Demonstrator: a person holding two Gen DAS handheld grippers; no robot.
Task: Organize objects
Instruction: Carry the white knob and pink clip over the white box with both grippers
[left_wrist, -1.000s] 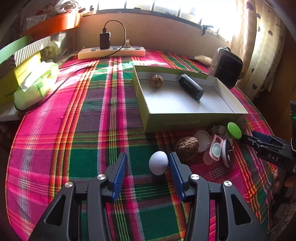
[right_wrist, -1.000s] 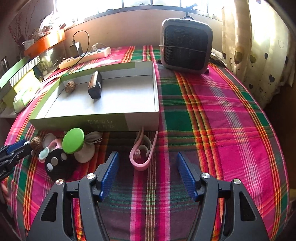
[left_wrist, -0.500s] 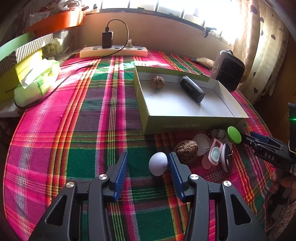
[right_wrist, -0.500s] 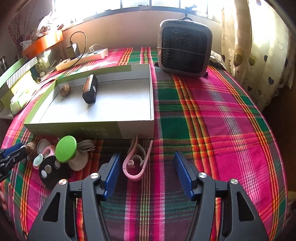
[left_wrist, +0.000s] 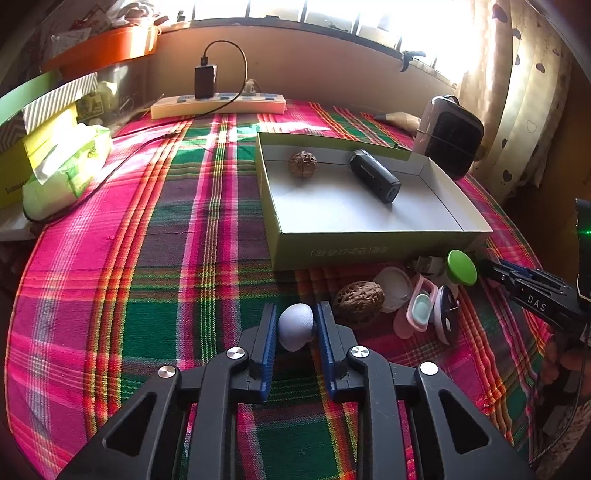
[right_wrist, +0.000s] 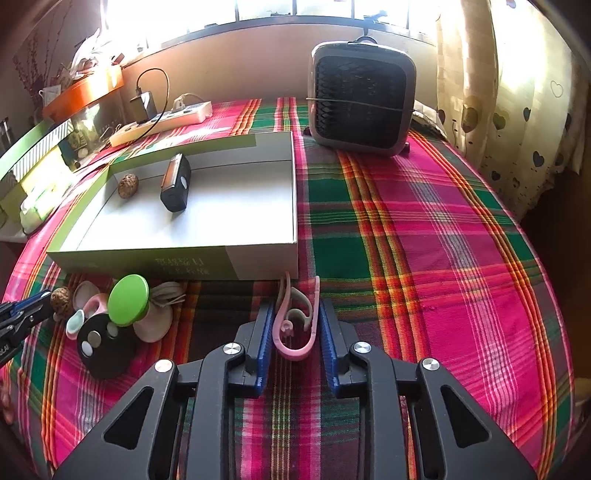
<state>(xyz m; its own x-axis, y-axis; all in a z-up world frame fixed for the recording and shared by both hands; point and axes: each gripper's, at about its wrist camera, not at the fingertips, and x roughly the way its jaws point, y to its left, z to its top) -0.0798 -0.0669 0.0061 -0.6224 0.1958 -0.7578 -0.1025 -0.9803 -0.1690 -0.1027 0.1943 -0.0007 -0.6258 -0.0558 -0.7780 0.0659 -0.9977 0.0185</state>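
Round table under a pink-green-red plaid cloth (left_wrist: 155, 236), bright window ledge behind, heart-print curtain (right_wrist: 517, 122) at right. Left gripper (left_wrist: 295, 326) jaws just closed, now clamping the pale lilac egg-shaped object (left_wrist: 295, 325) on the cloth. Right gripper (right_wrist: 295, 325) jaws just closed around the pink U-shaped plastic clip (right_wrist: 295, 325), which lies just in front of the open green-sided cardboard box (right_wrist: 110, 254). Grey grille heater (right_wrist: 362, 96) stands behind the box.

I can read the letters "DAS" in white on my other claw (left_wrist: 532, 295), the black one on the far side. The green box (left_wrist: 369, 254) has pale writing on its front wall, but it is too faint for me to read.
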